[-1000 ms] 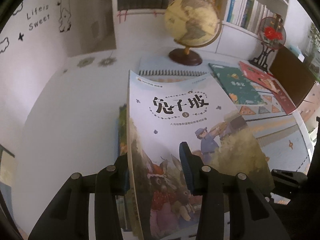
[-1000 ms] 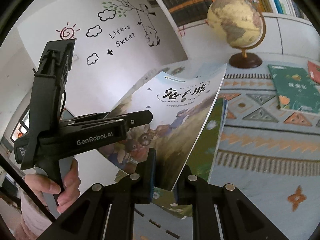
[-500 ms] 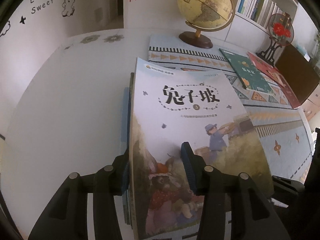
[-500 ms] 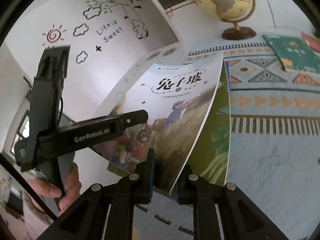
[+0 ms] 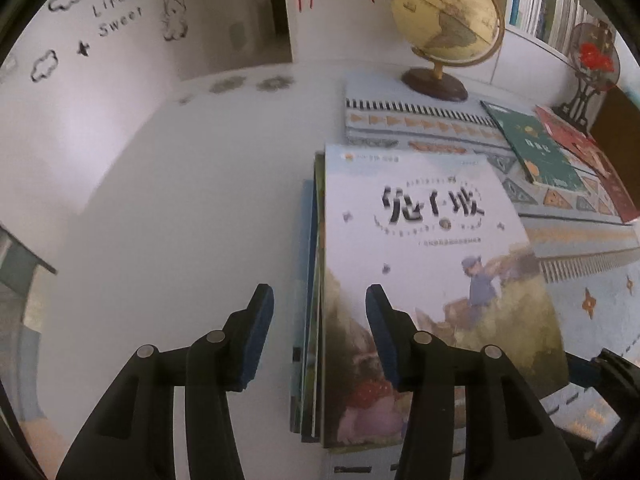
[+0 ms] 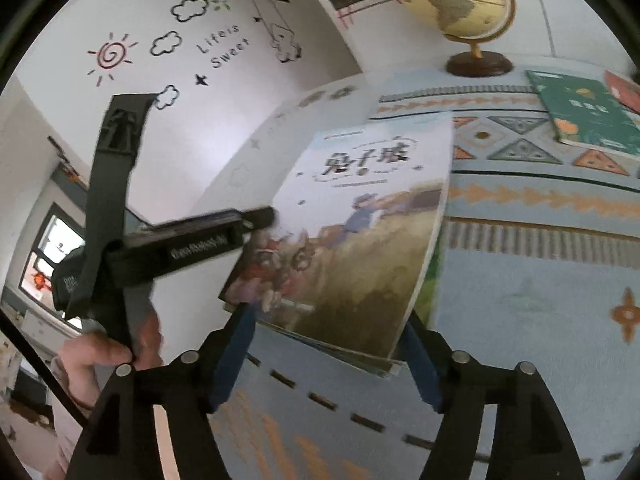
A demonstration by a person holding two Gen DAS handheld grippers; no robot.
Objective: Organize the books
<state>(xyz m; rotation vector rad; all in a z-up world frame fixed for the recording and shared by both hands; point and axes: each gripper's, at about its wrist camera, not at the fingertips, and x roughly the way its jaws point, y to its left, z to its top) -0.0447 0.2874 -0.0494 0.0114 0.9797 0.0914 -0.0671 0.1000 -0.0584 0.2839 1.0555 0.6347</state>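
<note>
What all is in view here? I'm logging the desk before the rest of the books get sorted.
rabbit picture book: one, pale blue cover, top of the stack at the cloth's left edge
stack below it: count unclear, blue and green edges, on the white table
green book: one, flat on the patterned cloth
red book: one, right of the green one
globe: one, cream, brown base, at the back
round fan ornament: one, red flowers, black stand
shelved books: many, mixed colours
left gripper: black, jaws opening, stack's edge between them
right gripper: black, jaws opening around the stack's near corner
hand: one, holding the left gripper
</note>
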